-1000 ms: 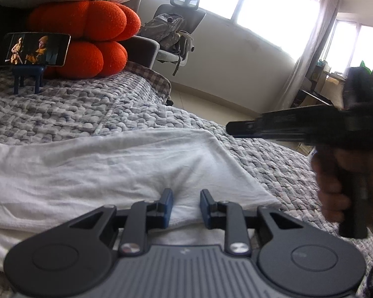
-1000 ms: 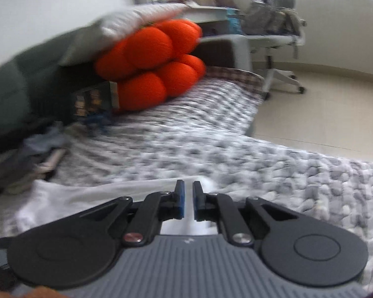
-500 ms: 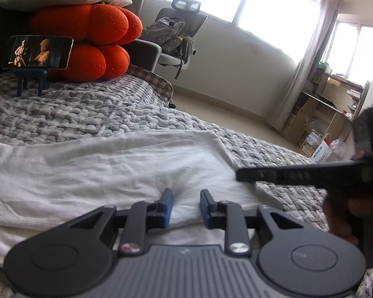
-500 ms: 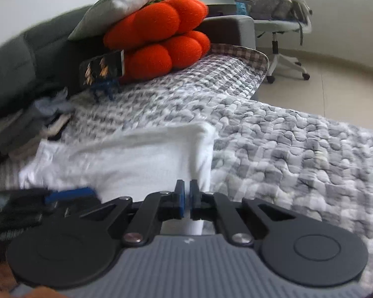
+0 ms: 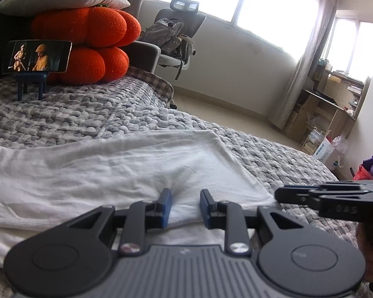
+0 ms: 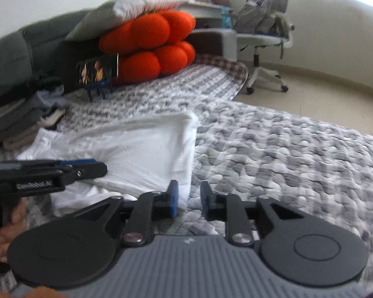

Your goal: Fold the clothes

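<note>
As the white cloth (image 5: pixel 116 173) is soft, light and limp, pinch its near edge; the left gripper (image 5: pixel 185 207) stands open over that edge, and the right gripper (image 6: pixel 189 200), its jaws just parted with nothing between them, is open beside the cloth corner

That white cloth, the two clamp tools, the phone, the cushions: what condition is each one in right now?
white cloth: lying on the bed, partly folded, layers overlapping.
left gripper: open over the cloth's near edge, gripping nothing.
right gripper: open, jaws just widened, nothing between them, at the cloth's corner.
phone: propped on a blue stand, screen on.
orange cushions: stacked, grey pillow on top.
office chair: backpack on its seat.
</note>
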`<control>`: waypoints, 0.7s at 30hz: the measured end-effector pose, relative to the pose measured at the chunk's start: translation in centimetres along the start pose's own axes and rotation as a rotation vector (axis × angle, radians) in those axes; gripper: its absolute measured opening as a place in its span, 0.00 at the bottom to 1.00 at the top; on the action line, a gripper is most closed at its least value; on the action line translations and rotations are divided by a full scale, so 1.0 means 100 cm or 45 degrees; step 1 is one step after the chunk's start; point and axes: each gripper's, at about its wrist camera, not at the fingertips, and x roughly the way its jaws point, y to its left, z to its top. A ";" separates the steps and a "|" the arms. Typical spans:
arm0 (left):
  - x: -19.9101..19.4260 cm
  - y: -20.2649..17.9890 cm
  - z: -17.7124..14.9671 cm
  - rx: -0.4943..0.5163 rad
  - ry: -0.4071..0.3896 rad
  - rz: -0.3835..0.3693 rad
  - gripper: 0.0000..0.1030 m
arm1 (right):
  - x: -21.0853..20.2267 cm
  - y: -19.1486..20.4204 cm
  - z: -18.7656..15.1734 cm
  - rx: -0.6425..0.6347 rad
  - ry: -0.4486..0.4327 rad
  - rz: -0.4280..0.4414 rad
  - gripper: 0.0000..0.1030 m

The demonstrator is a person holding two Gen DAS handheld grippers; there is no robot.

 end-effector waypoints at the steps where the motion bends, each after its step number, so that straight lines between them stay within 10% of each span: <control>1: 0.000 0.000 0.000 0.000 0.000 0.000 0.26 | -0.003 -0.002 -0.001 0.029 -0.013 0.001 0.37; 21: 0.000 0.001 -0.001 -0.008 -0.003 -0.012 0.28 | -0.003 -0.040 -0.015 0.499 -0.018 0.177 0.42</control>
